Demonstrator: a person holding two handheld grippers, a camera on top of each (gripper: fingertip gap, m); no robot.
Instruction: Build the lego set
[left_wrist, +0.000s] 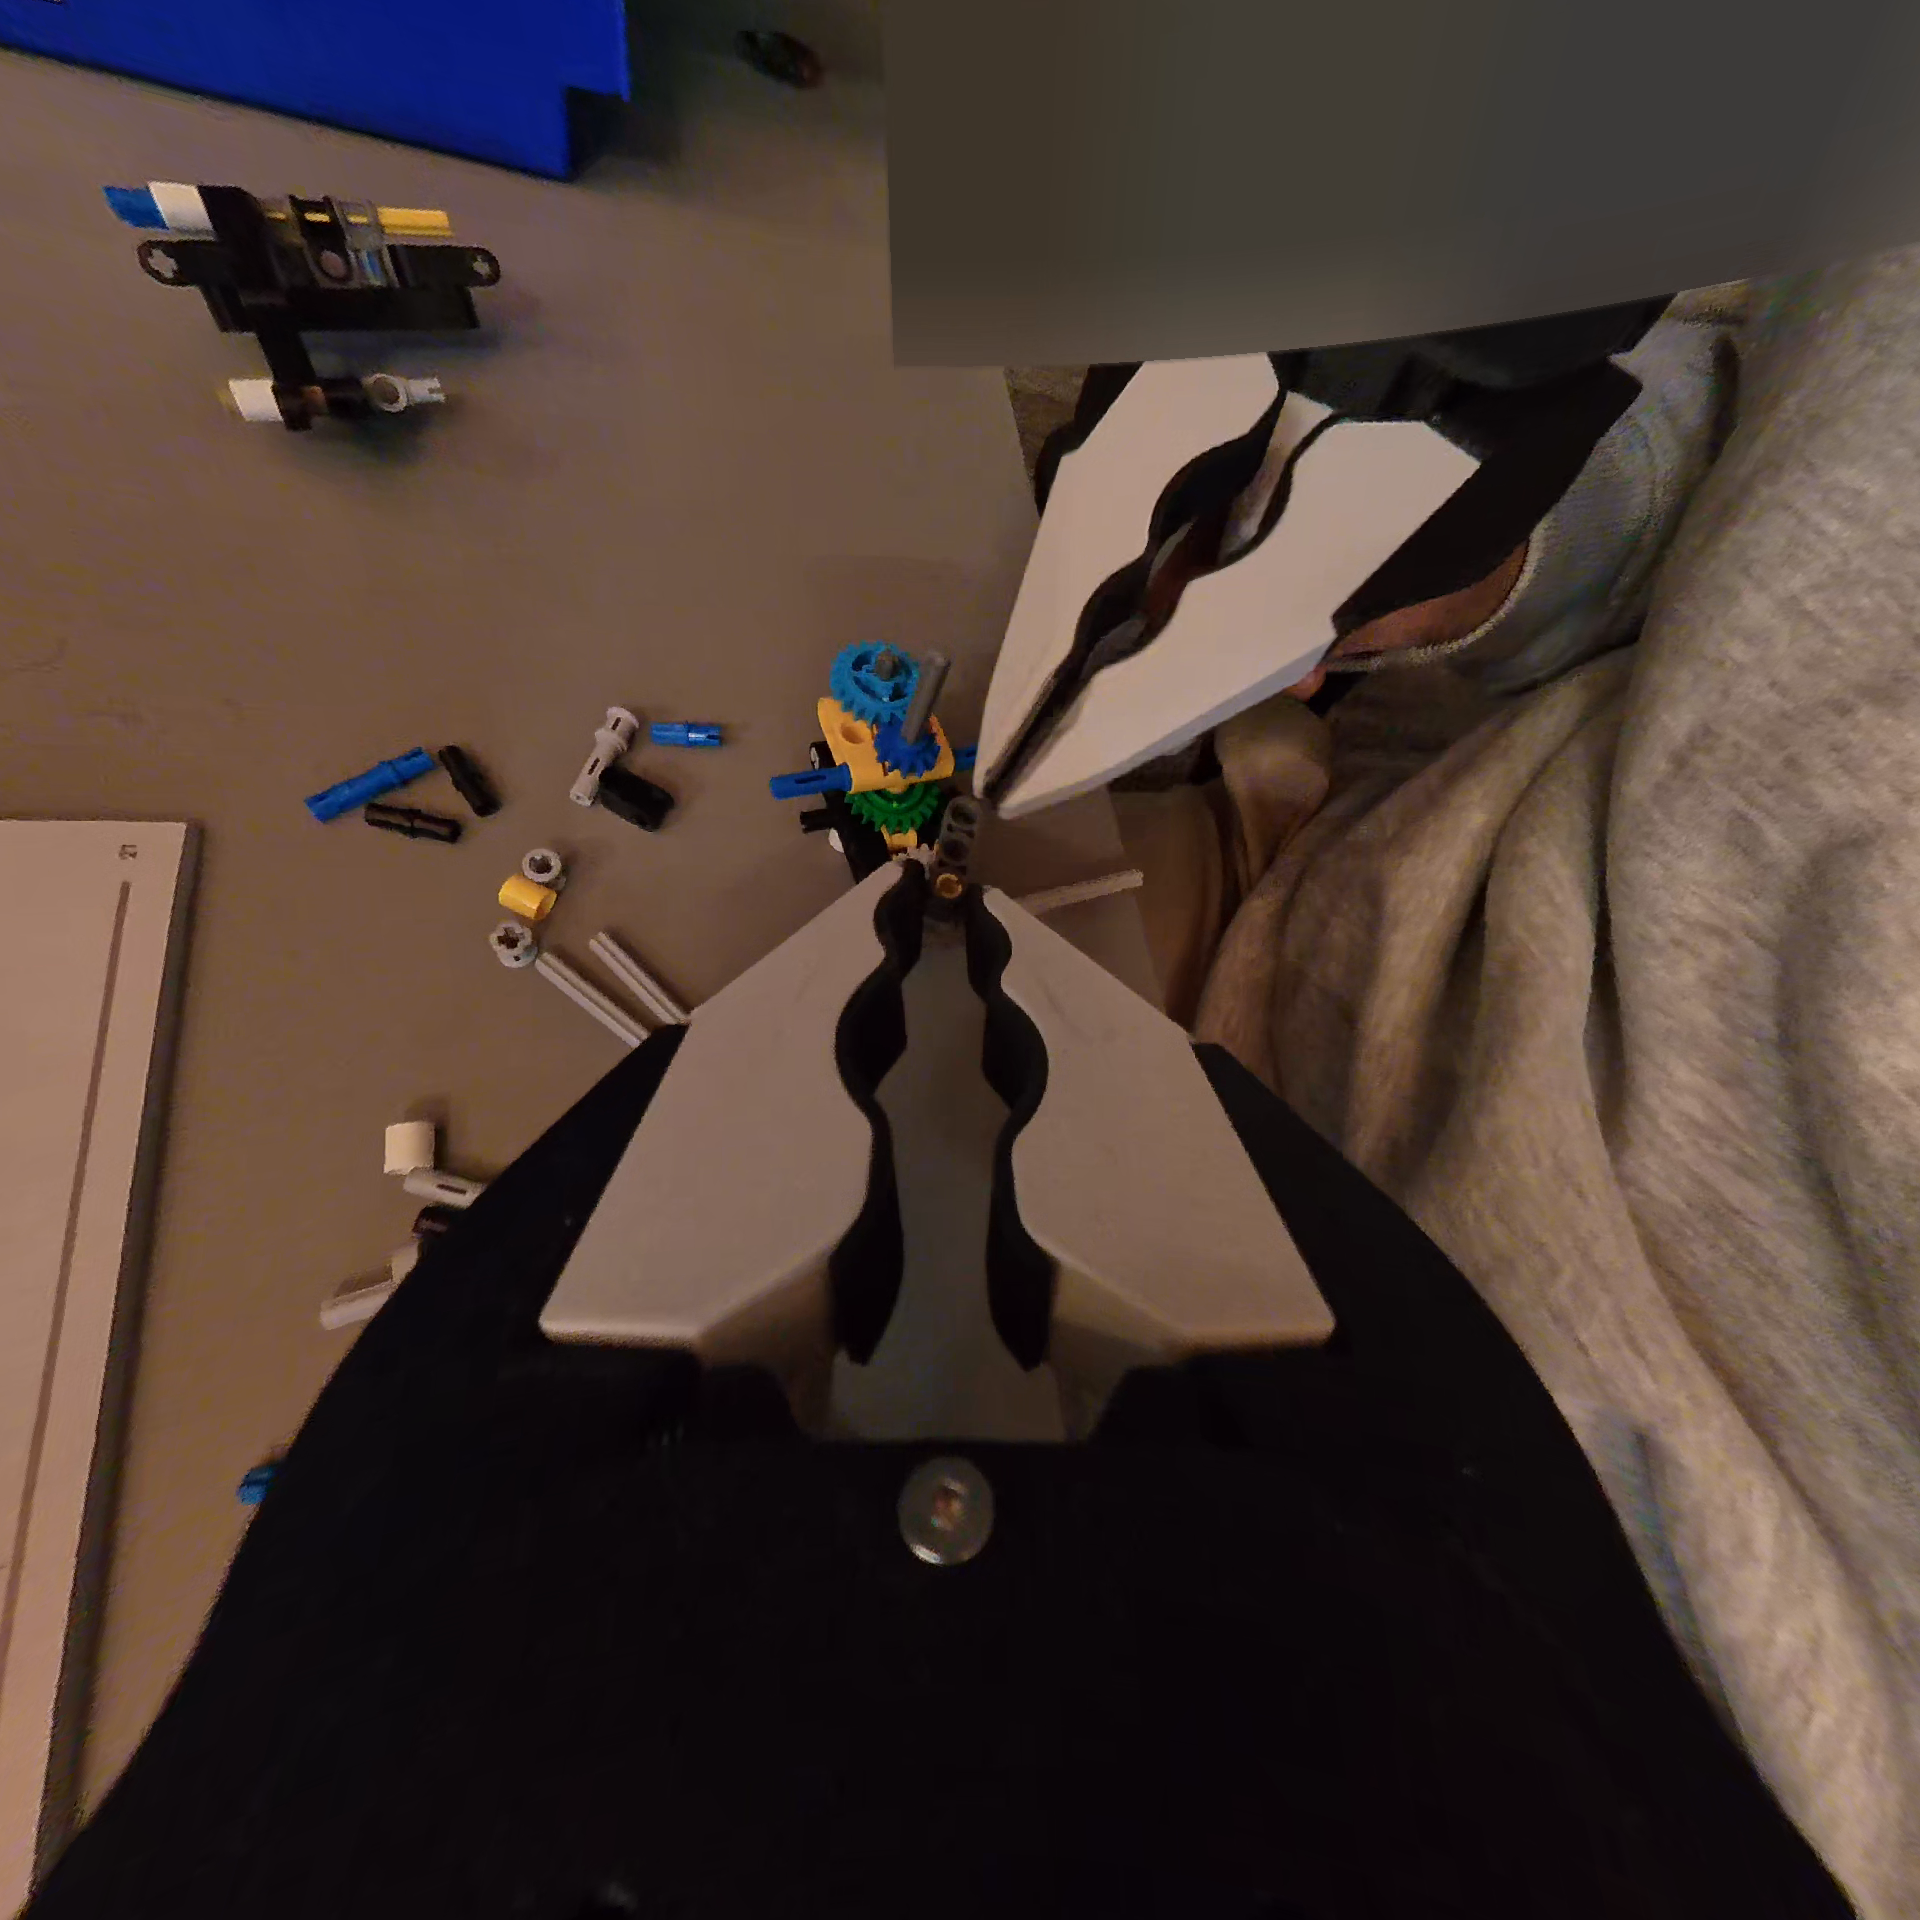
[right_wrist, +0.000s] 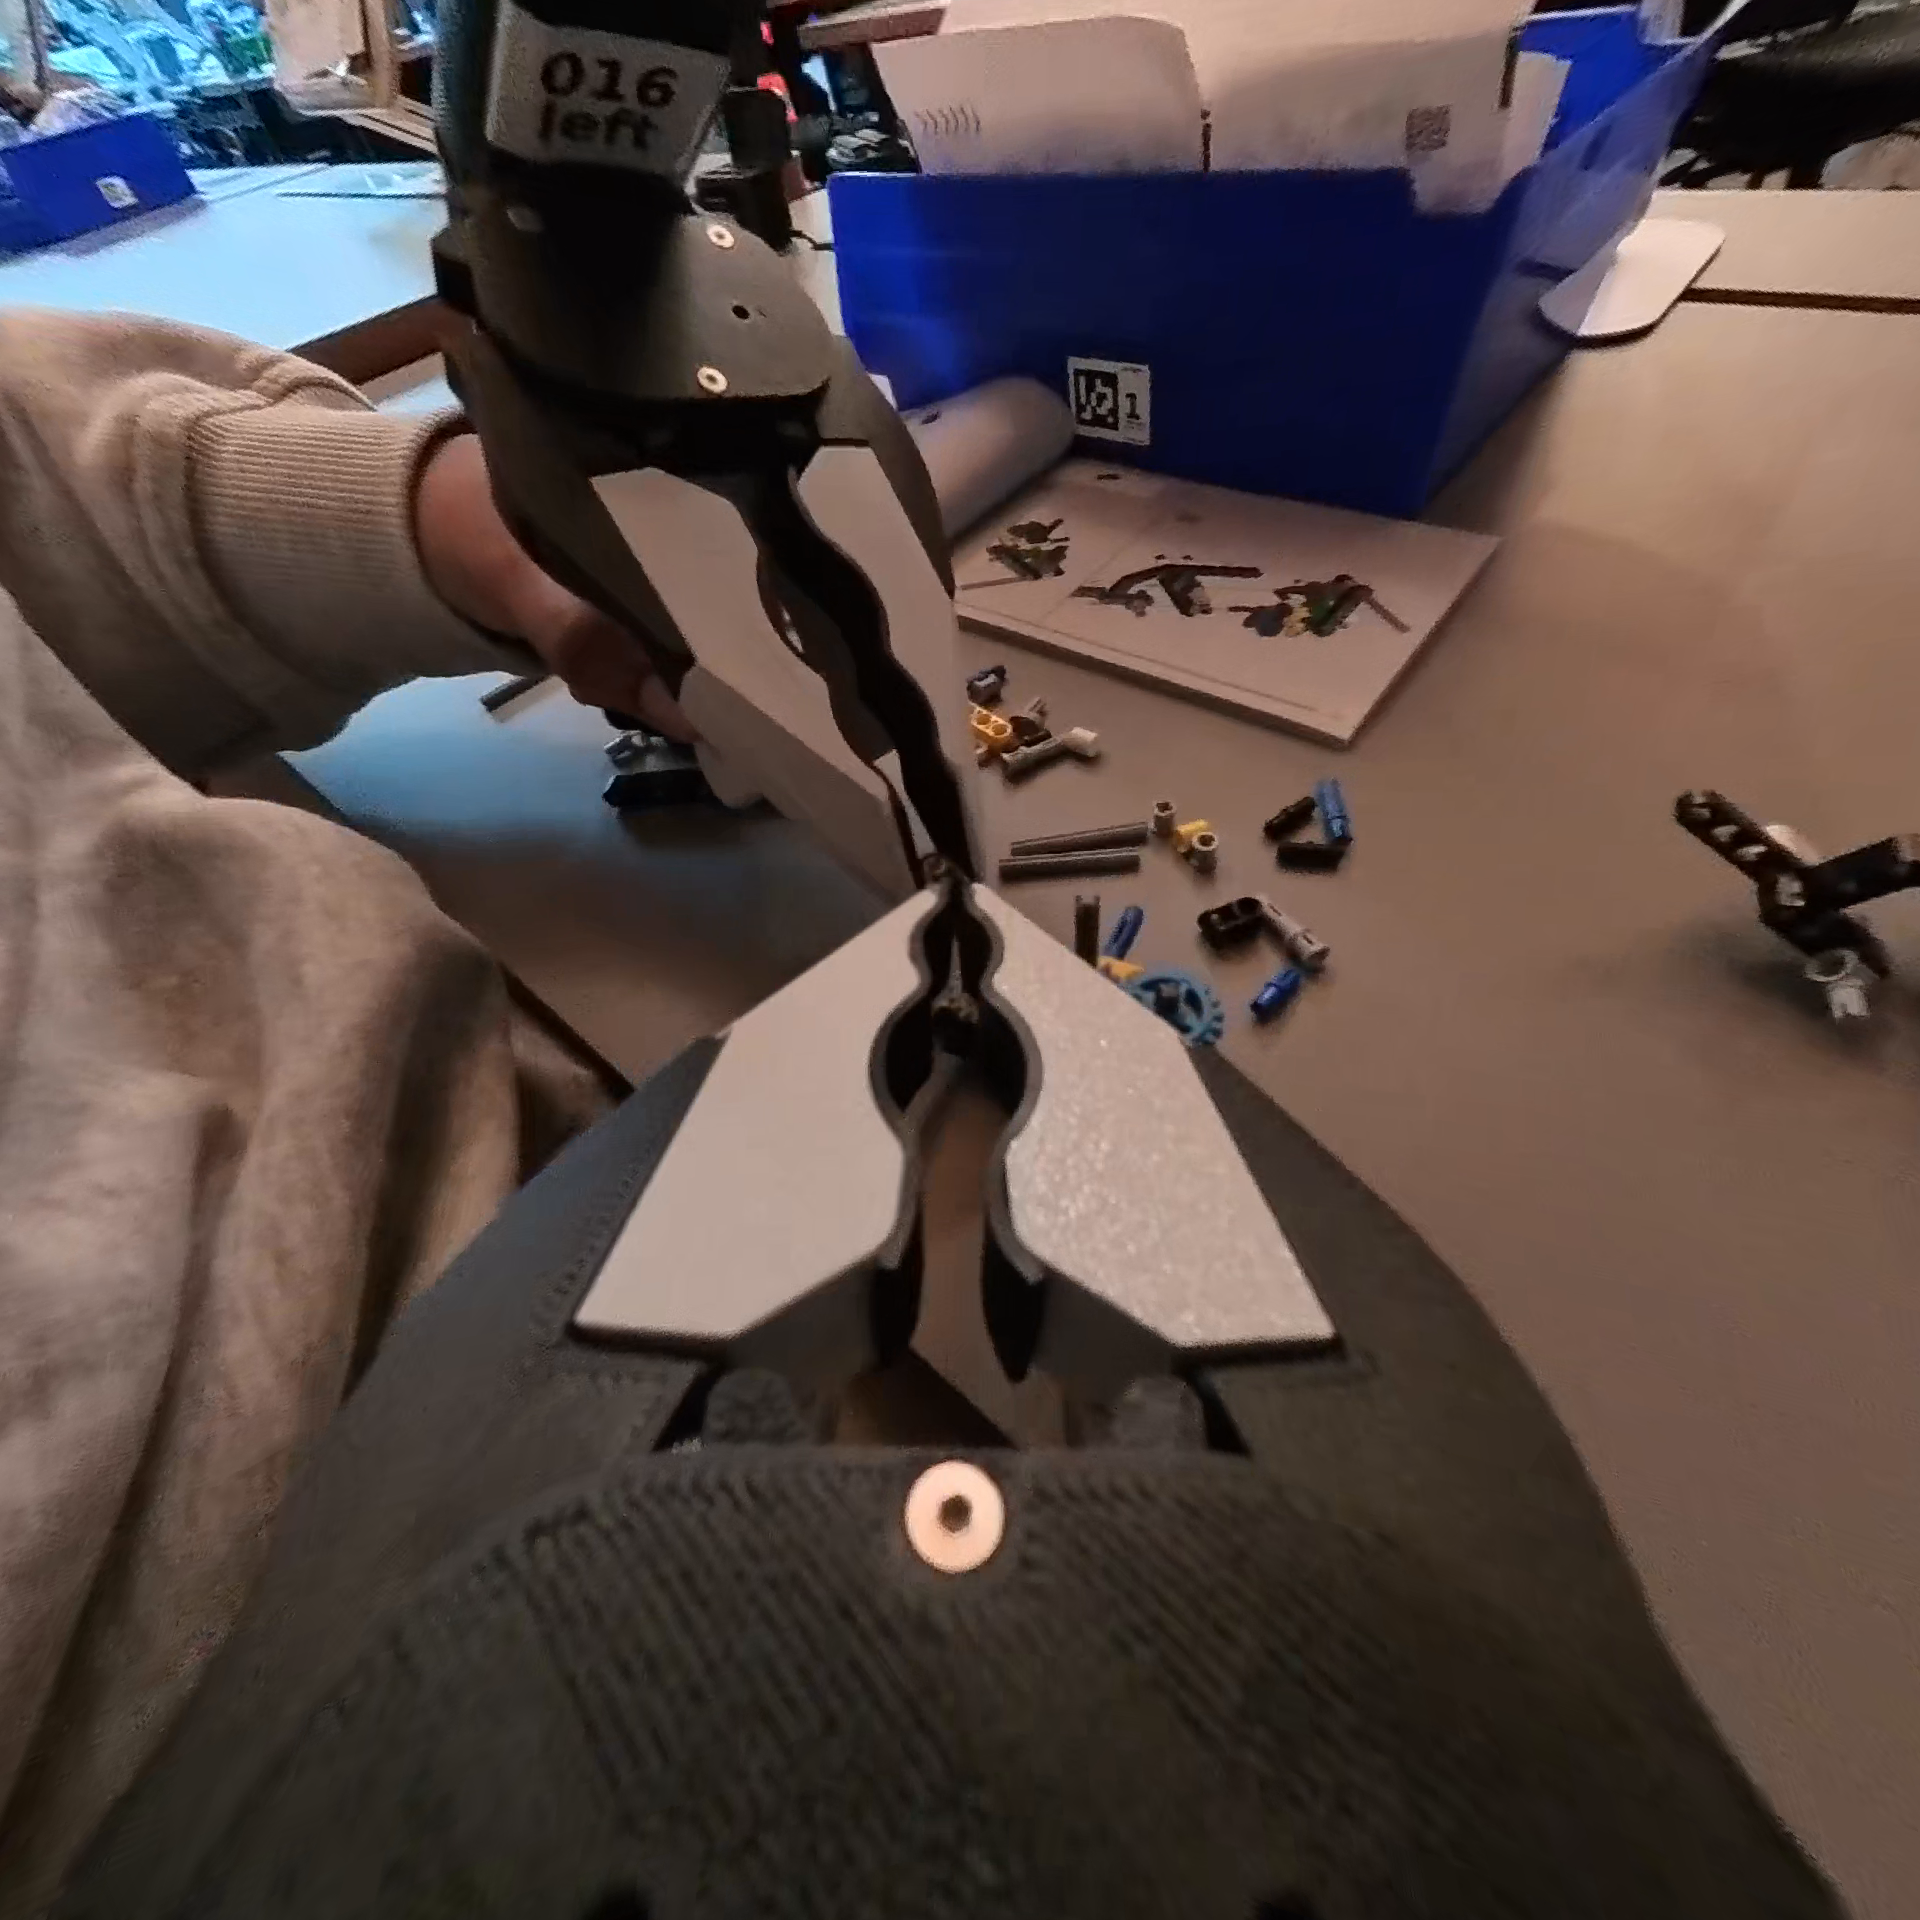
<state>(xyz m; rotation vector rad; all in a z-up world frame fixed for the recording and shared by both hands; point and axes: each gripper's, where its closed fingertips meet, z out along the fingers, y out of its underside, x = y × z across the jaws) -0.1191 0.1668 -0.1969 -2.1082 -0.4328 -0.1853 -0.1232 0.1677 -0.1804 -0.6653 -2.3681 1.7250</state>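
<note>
My left gripper (left_wrist: 940, 883) is shut on the lower end of a small gear assembly (left_wrist: 883, 748). The assembly has a yellow block, blue gears, a green gear and a dark grey holed beam (left_wrist: 958, 831), and is held above the table. My right gripper (left_wrist: 992, 802) comes in from the upper right. Its fingers are together and its tips sit right at the top of that beam. In the right wrist view my right gripper (right_wrist: 951, 891) is shut, tip to tip with the left gripper (right_wrist: 935, 857). The assembly's blue gear (right_wrist: 1179, 1006) peeks out beside my right finger.
Loose pins, axles and bushes (left_wrist: 540, 831) lie on the brown table. A black sub-assembly (left_wrist: 312, 270) lies farther off and also shows in the right wrist view (right_wrist: 1797, 883). An instruction booklet (right_wrist: 1226, 603) and a blue box (right_wrist: 1195, 291) stand behind. A grey sleeve (left_wrist: 1558, 1039) fills the right. Left and right tips are no more than a few centimetres apart. Both grippers' tips are roughly 20 cm from the black sub-assembly (left_wrist: 312, 270).
</note>
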